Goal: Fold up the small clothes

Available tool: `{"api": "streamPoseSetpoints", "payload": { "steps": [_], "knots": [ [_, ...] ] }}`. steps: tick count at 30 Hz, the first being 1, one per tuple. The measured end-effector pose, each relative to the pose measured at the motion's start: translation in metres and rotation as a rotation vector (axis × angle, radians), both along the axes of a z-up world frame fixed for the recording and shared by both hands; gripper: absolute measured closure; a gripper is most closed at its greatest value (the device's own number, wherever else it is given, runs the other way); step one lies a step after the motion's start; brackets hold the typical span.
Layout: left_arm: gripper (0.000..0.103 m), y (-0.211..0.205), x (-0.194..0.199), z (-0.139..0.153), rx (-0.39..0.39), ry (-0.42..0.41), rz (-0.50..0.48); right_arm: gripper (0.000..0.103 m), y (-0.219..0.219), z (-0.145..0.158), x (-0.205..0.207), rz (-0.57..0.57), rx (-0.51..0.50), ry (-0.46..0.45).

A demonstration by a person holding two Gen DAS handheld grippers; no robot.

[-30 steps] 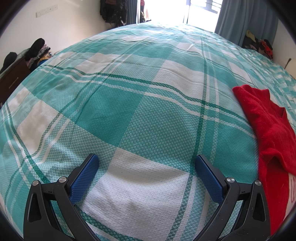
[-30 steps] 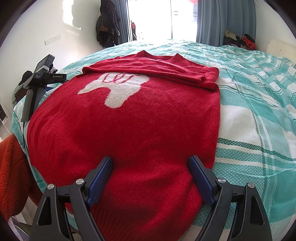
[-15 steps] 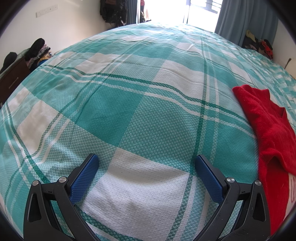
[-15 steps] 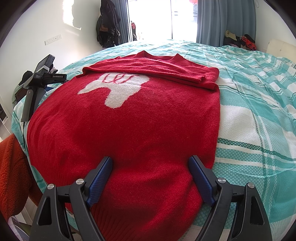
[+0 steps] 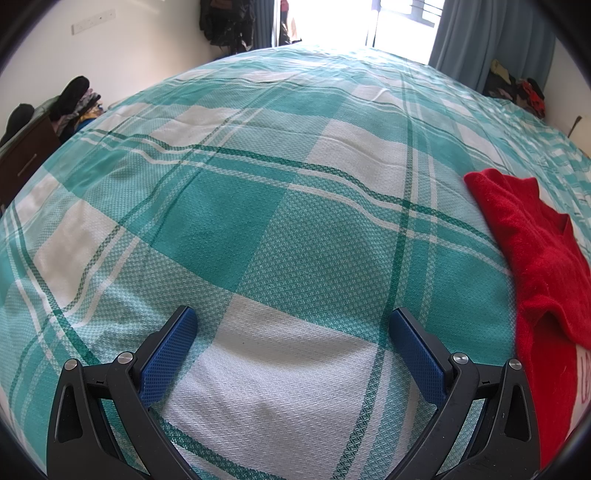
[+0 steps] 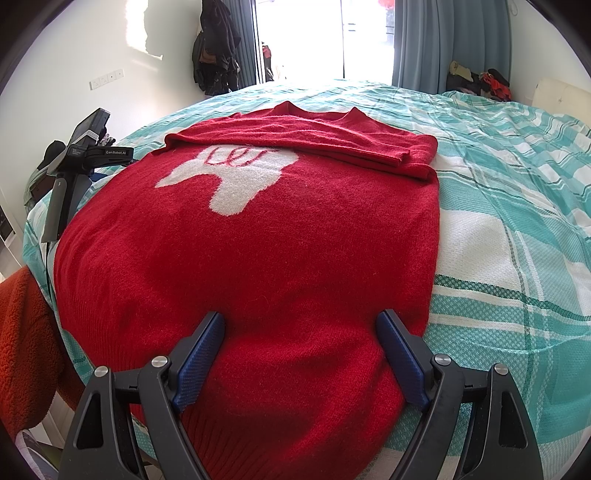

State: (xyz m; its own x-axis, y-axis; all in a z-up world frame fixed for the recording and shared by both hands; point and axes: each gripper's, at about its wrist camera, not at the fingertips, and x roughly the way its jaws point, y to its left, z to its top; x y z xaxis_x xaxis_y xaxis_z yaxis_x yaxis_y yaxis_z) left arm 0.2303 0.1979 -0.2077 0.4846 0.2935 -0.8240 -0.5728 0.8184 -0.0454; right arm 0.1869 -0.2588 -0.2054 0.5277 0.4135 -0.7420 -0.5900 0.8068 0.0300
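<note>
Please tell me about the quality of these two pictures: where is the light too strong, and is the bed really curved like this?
Left wrist view: window overexposed to white; fisheye bulges the flat bedspread into a dome. Right wrist view: doorway blown out too, red sweater sharp and evenly lit, corners dark.

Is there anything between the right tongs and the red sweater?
Nothing visible. The right tongs hang open directly over the lower part of the red sweater, which lies flat on the checked bedspread. Only sweater fabric shows between the fingers.
</note>
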Motion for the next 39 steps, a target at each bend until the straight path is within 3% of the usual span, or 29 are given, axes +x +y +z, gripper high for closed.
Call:
{"api": "streamPoseSetpoints", "payload": {
  "steps": [10,15,26,35,39],
  "knots": [
    [0.0,0.0,0.0,0.0,0.0,0.0,0.0,0.019,0.001,0.002,-0.001,0.004,0.003,-0.002],
    [0.0,0.0,0.0,0.0,0.0,0.0,0.0,0.019,-0.008,0.022,-0.003,0.008,0.026,0.025],
    [0.0,0.0,0.0,0.0,0.0,0.0,0.0,0.019,-0.064,0.057,-0.008,-0.22,0.184,0.018],
    [0.0,0.001,-0.001,0.0,-0.001,-0.013,0.003,0.019,-0.077,0.05,-0.011,-0.253,0.19,0.06],
    [0.0,-0.001,0.0,0.0,0.005,-0.004,0.003,0.019,-0.084,0.053,-0.007,-0.269,0.237,0.073]
  ]
}}
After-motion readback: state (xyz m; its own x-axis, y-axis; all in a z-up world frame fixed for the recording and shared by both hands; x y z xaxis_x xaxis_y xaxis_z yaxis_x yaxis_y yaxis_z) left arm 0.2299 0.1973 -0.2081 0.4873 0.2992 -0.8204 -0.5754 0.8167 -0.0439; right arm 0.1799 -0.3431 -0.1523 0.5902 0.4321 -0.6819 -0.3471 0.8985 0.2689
